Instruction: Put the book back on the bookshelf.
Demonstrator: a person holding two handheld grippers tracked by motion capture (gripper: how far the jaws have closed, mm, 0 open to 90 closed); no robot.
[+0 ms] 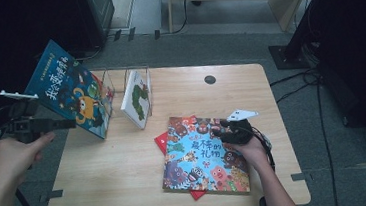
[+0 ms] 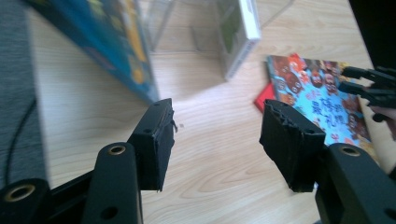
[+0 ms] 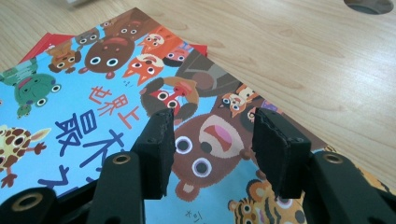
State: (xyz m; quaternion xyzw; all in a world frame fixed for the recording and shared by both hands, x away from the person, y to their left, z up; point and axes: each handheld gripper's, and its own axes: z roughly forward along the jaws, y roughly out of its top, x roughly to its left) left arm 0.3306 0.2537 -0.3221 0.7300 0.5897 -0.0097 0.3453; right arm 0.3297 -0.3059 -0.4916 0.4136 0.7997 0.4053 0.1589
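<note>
A blue picture book (image 1: 69, 90) stands tilted at the table's left, leaning on a clear rack (image 1: 110, 84). My left gripper (image 1: 71, 124) hovers just in front of it, open, with nothing between its jaws (image 2: 217, 116); the blue book (image 2: 112, 46) lies beyond the left jaw. A white book (image 1: 138, 99) stands in the rack. A colourful animal book (image 1: 201, 156) lies flat on a red book (image 1: 162, 141). My right gripper (image 1: 219, 130) is over the animal book's top right part, open (image 3: 212, 121), with its cover (image 3: 93, 93) beneath and nothing between the pads.
The wooden table (image 1: 122, 178) has a round cable hole (image 1: 210, 79) at the back. The right gripper (image 2: 369, 84) and animal book (image 2: 317, 93) lie far right in the left gripper view. Dark equipment and cables stand on the floor around the table.
</note>
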